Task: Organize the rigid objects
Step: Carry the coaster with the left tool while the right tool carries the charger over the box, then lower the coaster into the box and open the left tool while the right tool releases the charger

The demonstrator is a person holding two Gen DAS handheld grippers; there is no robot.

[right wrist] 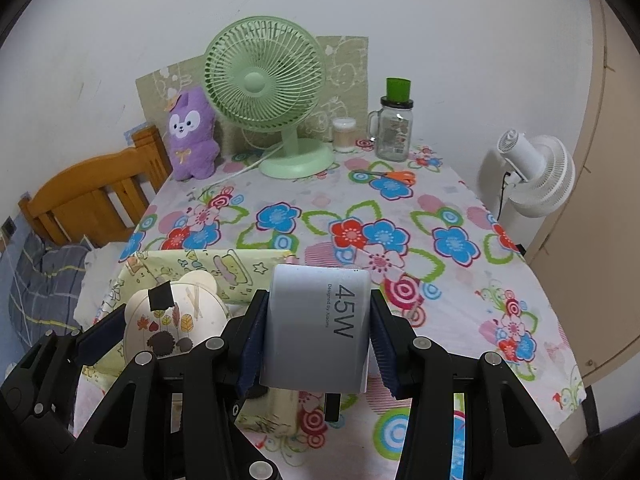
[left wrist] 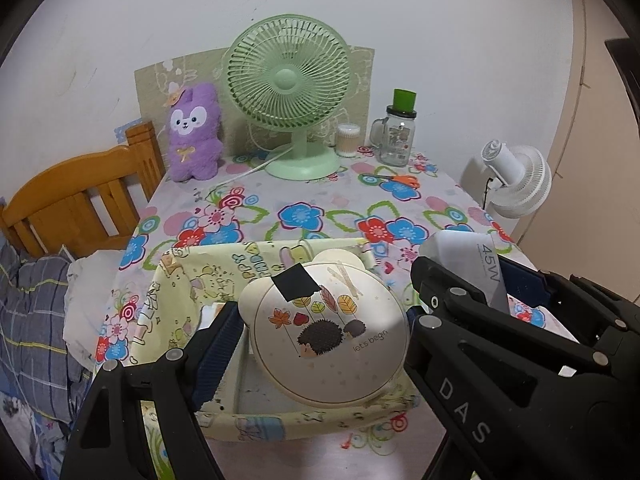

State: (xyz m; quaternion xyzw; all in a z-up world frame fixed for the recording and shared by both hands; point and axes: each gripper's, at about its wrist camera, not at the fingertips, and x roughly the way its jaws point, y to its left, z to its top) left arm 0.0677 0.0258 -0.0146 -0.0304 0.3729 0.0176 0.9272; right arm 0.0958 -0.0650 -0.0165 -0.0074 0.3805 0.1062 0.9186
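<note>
Left gripper (left wrist: 320,340) clamped on a cream bear-eared case (left wrist: 326,336) above the yellow fabric bin (left wrist: 192,276) at the tabletop's (right wrist: 460,200) near-left corner, right gripper (right wrist: 318,332) gripping a white 45W charger (right wrist: 320,328) just beside, tabletop's floral middle clear, green fan (right wrist: 264,96), plush (right wrist: 192,136), jar (right wrist: 394,128) along the far edge.

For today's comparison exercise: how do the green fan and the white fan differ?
The green fan stands on the flowered table and faces the camera; the white fan stands beyond the table's right edge, turned away. The green fan looks larger. Both have round slatted grilles.
</note>
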